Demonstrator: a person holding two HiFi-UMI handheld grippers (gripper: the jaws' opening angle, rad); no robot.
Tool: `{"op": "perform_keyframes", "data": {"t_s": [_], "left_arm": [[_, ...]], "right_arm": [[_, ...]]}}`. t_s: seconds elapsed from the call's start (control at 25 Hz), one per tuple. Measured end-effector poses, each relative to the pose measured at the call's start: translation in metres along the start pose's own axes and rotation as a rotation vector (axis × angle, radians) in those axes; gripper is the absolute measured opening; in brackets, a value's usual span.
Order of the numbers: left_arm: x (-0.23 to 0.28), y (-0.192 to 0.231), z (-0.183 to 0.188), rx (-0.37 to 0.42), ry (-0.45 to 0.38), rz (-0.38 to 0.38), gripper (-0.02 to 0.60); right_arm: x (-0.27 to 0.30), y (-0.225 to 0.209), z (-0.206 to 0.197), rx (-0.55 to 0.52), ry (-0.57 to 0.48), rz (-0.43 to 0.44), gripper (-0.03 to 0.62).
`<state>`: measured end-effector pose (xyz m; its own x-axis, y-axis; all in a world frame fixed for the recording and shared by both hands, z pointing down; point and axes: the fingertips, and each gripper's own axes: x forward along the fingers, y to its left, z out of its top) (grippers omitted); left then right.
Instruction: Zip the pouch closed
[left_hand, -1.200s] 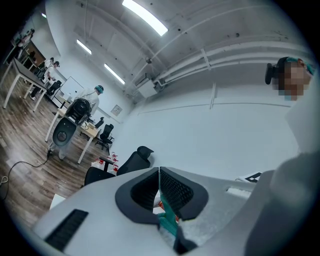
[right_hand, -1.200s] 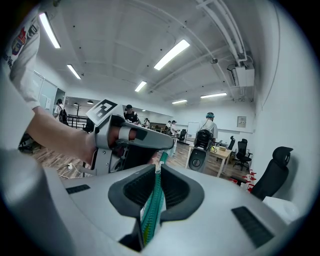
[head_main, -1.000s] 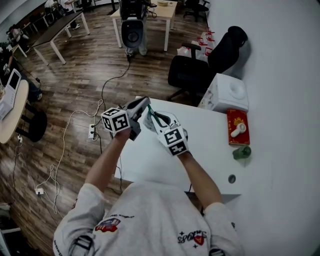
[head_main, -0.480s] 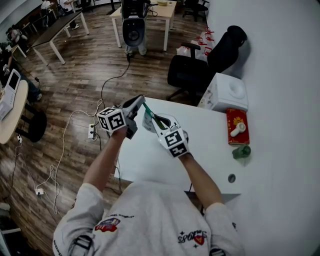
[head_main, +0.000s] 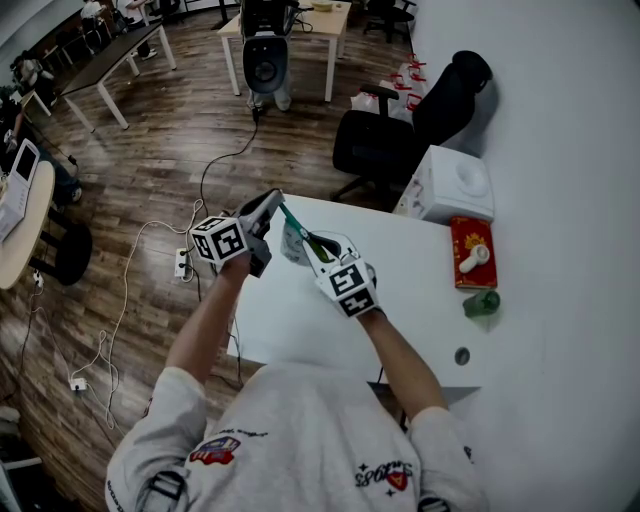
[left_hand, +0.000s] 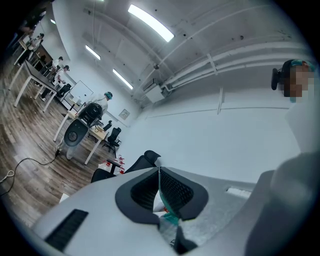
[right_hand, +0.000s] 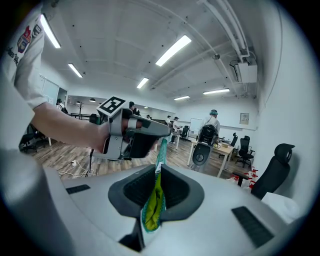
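Note:
Above the far left corner of the white table, both grippers hold up the pouch, a pale, see-through bag with a green zip strip. My left gripper is shut on the strip's far end; in the left gripper view its jaws pinch teal material. My right gripper is shut on the pouch's edge. In the right gripper view the yellow-green pouch edge sits between the shut right gripper, and the zip strip runs up to the left gripper.
A white box-shaped appliance, a red box, a green object and a small dark disc stand along the table's right side. A black office chair is beyond the table. Cables and a power strip lie on the wood floor.
The left gripper has edged slightly to the left, away from the right one, and a little more green zip strip shows between them. The right gripper has barely moved.

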<state>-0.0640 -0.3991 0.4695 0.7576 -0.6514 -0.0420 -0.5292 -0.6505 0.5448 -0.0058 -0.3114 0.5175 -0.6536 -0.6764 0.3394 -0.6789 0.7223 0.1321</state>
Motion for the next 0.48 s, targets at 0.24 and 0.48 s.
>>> {"op": "perform_keyframes", "data": {"t_s": [0.24, 0.48], "left_arm": [[-0.002, 0.002, 0.0, -0.002, 0.004, 0.016, 0.009], [-0.002, 0.009, -0.003, 0.008, 0.005, 0.035, 0.009]], "right_arm": [[-0.005, 0.0, -0.007, 0.004, 0.011, 0.002, 0.037], [-0.011, -0.003, -0.02, 0.014, 0.022, 0.005, 0.037]]}}
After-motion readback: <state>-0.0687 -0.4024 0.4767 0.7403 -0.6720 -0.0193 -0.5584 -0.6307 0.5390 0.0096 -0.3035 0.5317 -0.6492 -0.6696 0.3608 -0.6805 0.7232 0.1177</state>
